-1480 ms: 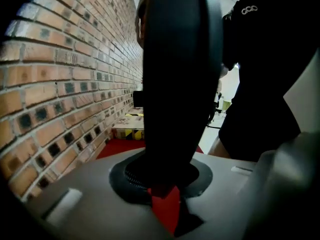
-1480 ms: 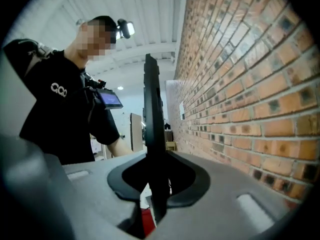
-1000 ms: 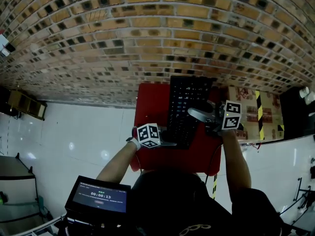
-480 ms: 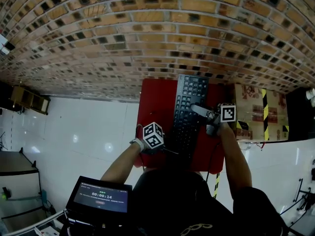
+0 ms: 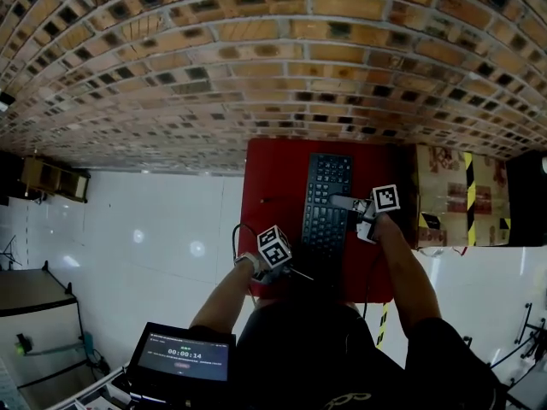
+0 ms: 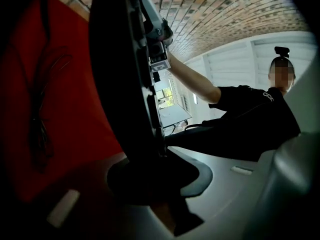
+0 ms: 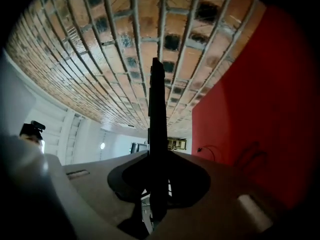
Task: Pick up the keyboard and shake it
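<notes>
Head view: keyboard is clamped over the red table — left gripper and right gripper both closed on it.

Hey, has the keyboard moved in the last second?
Yes. The keyboard has come down toward the red table: a second ago its far end overlapped the table's far edge in the head view, now it sits inside that edge.

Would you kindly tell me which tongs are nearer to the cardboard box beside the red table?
Right. The right tongs grip the keyboard on its edge facing the cardboard box; the left tongs hold the keyboard's near end, farther from it.
</notes>
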`<control>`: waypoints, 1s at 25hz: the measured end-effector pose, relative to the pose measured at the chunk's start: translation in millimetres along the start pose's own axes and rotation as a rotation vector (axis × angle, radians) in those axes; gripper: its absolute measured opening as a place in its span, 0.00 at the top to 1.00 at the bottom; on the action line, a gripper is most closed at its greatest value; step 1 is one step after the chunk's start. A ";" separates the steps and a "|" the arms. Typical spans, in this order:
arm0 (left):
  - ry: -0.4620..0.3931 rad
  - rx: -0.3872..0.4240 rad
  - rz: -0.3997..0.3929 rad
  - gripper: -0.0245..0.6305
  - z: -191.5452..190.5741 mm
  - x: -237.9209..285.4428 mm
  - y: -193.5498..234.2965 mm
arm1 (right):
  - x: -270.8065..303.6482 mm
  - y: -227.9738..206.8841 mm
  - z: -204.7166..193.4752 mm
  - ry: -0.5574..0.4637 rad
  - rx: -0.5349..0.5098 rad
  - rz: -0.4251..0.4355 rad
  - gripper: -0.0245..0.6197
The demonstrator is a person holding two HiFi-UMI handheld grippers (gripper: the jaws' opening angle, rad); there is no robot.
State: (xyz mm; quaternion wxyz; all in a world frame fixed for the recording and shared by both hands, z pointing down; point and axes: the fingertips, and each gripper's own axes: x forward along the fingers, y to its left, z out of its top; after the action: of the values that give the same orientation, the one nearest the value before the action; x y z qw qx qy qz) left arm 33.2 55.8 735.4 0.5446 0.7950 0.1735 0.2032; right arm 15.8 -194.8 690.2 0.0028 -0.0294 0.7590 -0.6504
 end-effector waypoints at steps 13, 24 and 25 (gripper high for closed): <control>-0.093 -0.156 0.039 0.79 -20.8 3.2 50.4 | 24.5 -46.1 -9.1 0.049 0.047 0.015 0.87; -0.171 -0.188 0.060 0.77 -29.6 -9.4 59.6 | 27.4 -53.9 -8.1 0.049 0.082 0.053 0.85; -0.179 -0.191 0.068 0.77 -30.7 -12.1 60.2 | 30.4 -54.6 -7.7 0.054 0.078 0.054 0.85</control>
State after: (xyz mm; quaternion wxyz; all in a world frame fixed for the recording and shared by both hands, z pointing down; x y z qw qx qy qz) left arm 10.4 53.2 800.1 0.6238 0.7600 0.0769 0.1653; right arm -12.7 -197.0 746.2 0.0010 0.0088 0.7335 -0.6796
